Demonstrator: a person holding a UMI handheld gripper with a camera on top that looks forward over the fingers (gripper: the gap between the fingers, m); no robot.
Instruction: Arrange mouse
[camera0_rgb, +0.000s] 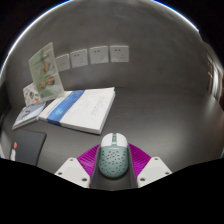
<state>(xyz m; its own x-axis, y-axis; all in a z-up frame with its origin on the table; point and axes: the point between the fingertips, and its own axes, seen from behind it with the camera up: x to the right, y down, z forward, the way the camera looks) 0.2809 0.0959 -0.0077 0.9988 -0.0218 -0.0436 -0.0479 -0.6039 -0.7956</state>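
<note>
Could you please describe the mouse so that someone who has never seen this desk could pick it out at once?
Start from the grey table and find the white and blue book lying flat on it. Just nearer than the book, the mouse sits between the gripper fingers, pressed by the magenta pads. It is the only rounded, pale, perforated thing there.

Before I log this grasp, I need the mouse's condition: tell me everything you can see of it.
The mouse is a pale grey-green computer mouse with a perforated, honeycomb-style shell that looks like plastic, and a dark scroll wheel near its front. It sits between the jaws of the gripper, nose pointing ahead, the magenta pads close against both its sides. Its rear is hidden below. Whether it rests on the grey table or is lifted cannot be told.
</note>
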